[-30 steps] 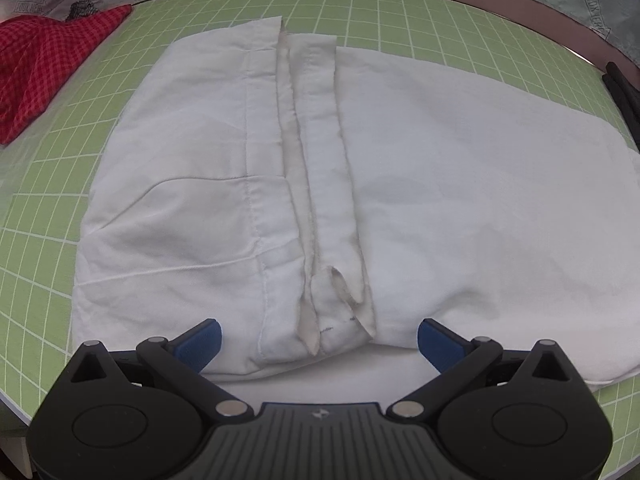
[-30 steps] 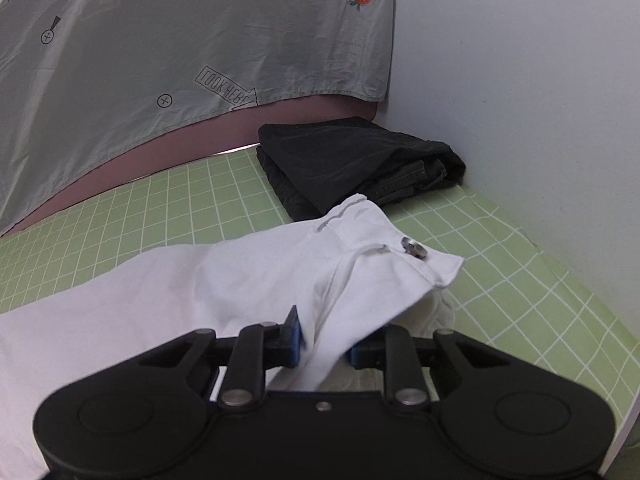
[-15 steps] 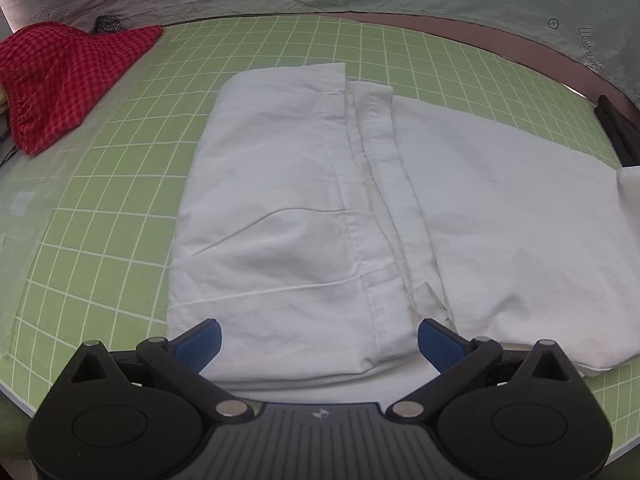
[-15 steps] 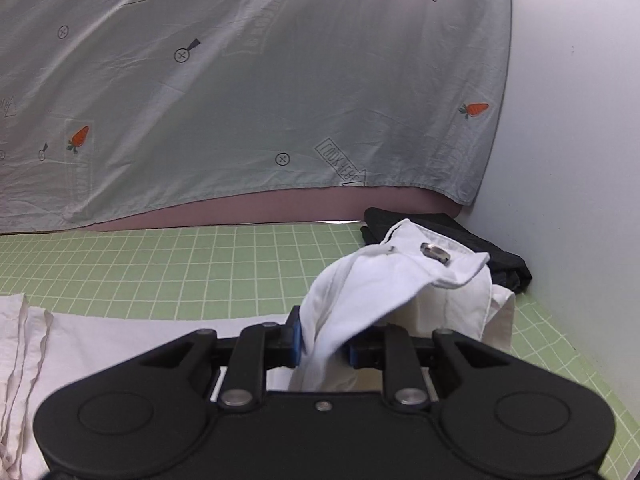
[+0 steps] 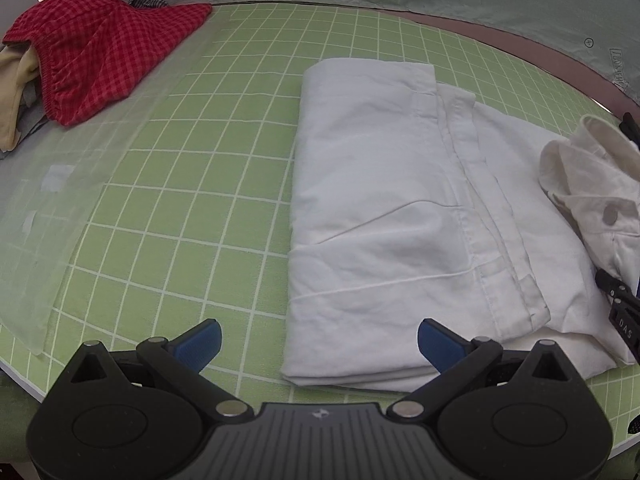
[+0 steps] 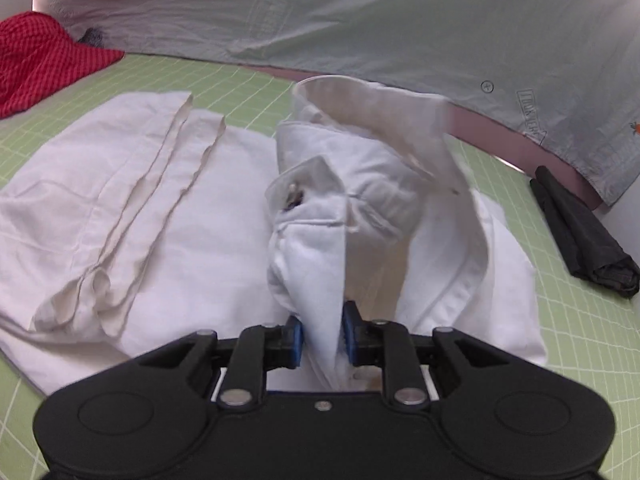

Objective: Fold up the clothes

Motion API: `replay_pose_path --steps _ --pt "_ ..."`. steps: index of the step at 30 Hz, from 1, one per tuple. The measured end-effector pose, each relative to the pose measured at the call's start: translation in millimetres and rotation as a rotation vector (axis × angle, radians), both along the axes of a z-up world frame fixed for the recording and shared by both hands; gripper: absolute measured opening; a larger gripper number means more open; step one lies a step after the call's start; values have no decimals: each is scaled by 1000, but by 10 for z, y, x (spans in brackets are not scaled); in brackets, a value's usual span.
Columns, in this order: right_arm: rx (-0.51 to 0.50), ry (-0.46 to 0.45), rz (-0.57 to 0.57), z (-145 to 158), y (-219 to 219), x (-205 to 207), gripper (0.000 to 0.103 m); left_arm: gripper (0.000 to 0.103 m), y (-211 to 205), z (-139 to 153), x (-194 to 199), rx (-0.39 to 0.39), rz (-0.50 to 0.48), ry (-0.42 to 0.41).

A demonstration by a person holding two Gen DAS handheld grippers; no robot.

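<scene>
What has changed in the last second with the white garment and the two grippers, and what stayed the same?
The right gripper, still shut on the buttoned waistband end, has carried it up off the mat and back over the white garment, toward the red checked cloth. The left gripper stayed open and pulled back from the garment's near edge. The folded dark garment and the green grid mat did not move.

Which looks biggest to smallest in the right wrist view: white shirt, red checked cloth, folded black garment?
1. white shirt, by far the largest.
2. red checked cloth, cut off by the frame edge, so its true extent is unsure.
3. folded black garment, smallest, though it lies farther away.
</scene>
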State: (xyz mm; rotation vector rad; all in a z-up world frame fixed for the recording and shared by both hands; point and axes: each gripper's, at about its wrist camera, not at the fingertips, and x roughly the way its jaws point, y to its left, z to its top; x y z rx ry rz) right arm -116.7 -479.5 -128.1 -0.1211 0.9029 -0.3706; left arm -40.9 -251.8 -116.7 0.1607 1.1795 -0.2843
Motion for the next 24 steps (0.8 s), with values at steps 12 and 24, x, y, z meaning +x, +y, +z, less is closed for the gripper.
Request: replay_pose_path --steps 12,24 --pt "59 -136 -91 588 23 -184 48 103 17 -17 180 -27 -42 -3" --pt "39 -309 -394 745 -558 -152 45 103 9 -18 262 -21 -49 -17"
